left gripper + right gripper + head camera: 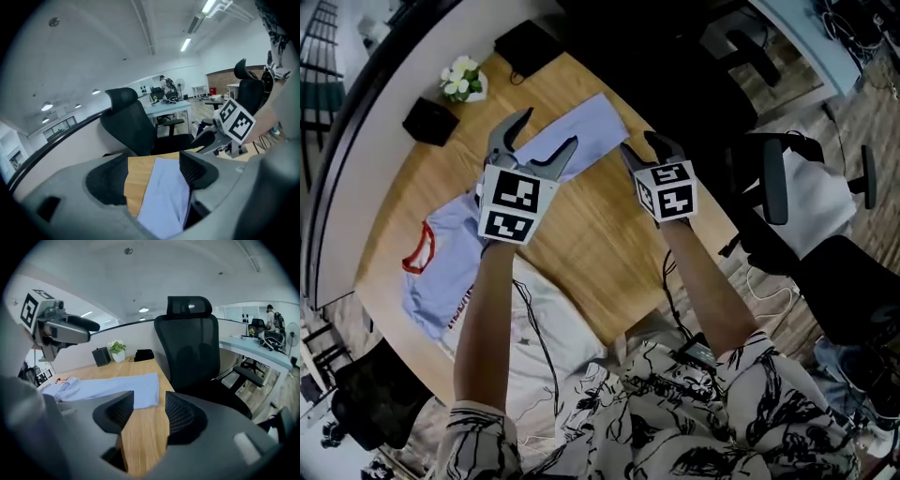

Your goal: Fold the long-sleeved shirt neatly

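My left gripper (548, 129) hangs wide open over the sleeve (592, 122), holding nothing. My right gripper (645, 146) is open too, with only bare table (600, 244) between its jaws. The pale blue shirt (450, 248) lies flat across the table, its red collar (419, 248) at the left. Its red print is too small to read.

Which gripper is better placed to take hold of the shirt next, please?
Left, probably. The left gripper has its open jaws framing the shirt, whereas the right gripper has its open jaws framing only bare table beside the shirt's edge.
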`<state>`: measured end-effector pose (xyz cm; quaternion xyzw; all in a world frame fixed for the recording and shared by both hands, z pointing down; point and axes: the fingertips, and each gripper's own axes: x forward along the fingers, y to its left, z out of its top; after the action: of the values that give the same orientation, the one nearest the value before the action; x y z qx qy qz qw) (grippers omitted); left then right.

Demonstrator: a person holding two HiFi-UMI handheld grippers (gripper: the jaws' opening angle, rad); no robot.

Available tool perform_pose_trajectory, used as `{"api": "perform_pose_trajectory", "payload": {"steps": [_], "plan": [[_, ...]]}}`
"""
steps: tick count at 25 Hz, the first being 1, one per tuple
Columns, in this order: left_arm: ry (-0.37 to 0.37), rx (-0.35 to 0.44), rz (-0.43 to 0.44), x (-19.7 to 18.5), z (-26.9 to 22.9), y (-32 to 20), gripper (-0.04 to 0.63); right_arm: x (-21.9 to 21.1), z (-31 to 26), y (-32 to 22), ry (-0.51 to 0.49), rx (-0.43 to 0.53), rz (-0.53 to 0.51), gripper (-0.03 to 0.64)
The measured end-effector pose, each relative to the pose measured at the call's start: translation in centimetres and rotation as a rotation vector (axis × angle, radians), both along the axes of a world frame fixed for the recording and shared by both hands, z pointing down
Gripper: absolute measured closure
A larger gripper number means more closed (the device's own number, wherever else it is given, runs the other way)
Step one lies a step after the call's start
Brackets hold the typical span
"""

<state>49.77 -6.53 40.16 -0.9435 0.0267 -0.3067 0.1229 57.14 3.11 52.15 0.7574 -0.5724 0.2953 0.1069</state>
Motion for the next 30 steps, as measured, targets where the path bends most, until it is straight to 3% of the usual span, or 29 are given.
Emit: {"api": "perform_pose_trajectory", "payload": {"steps": [5,9,16,19,23,25,30], "plan": [[-0.104,-0.088,0.083,5.3,7.4,-1.2,0.251,-0.5,2.7,-1.5,-0.052,-0.066,-0.085,0.416],[-0.187,-0.097,0.185,8.9,11.8,-1.0,0.295,-0.6,4.0,-2.5,-0.034,-0.127,-0.111,0.465],[-0.277,-0.177,0.225,11.8,16.6,-1.9,0.342,-0.3,5.2,-3.0,0.003,-0.19,-0.083,0.485],[-0.3,-0.215,0.198,12.4,18.0,-2.3,0.356,-0.2,5.6,-3.0,0.027,-0.22,-0.089,0.513],[-0.312,-0.269,0.183,12.6,18.6,-1.8,0.436,0.0,5.8,-2.8,0.047,-0.246,-0.08,0.535],[-0.317,-0.273,0.195,12.5,18.6,-1.1,0.558,0.3,5.9,-2.5,0.051,-0.25,-0.079,0.585],[-0.297,-0.316,0.178,12.1,18.1,-0.9,0.569,0.5,5.5,-2.6,0.012,-0.232,-0.09,0.592]]}}
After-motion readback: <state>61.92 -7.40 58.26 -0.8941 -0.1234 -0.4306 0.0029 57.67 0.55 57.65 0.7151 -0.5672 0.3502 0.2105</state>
